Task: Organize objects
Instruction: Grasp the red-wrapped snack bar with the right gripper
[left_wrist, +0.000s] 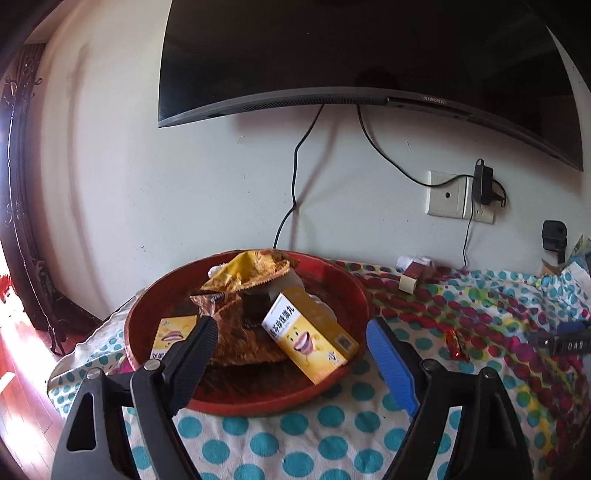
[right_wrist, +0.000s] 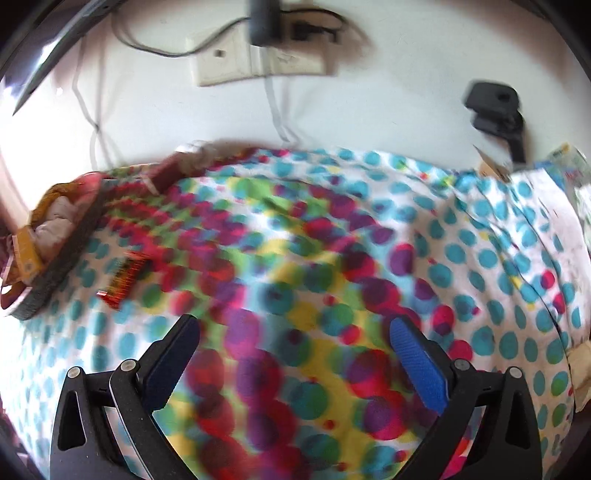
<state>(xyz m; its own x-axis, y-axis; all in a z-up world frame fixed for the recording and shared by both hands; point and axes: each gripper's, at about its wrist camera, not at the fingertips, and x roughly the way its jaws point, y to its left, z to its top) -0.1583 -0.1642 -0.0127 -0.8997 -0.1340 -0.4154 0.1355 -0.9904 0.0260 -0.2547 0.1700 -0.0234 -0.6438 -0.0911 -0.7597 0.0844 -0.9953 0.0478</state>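
Note:
A round red tray (left_wrist: 343, 288) sits on the polka-dot cloth in the left wrist view. It holds a yellow box (left_wrist: 310, 334) leaning at the front, a second yellow box (left_wrist: 173, 334) at the left, a brown snack bag (left_wrist: 240, 336) and a yellow snack bag (left_wrist: 255, 271). My left gripper (left_wrist: 290, 341) is open and empty, its fingers either side of the tray's front. A small red candy wrapper (left_wrist: 457, 343) lies on the cloth to the right; it also shows in the right wrist view (right_wrist: 123, 278). My right gripper (right_wrist: 295, 350) is open and empty above the cloth. The tray's edge (right_wrist: 62, 258) shows at far left.
A red and white small box (left_wrist: 412, 277) lies by the wall behind the tray. A wall socket (left_wrist: 448, 199) with a plugged adapter and hanging cables is above the table, under a TV (left_wrist: 369, 55). A black device (right_wrist: 495, 107) and papers (left_wrist: 576, 273) sit at the right.

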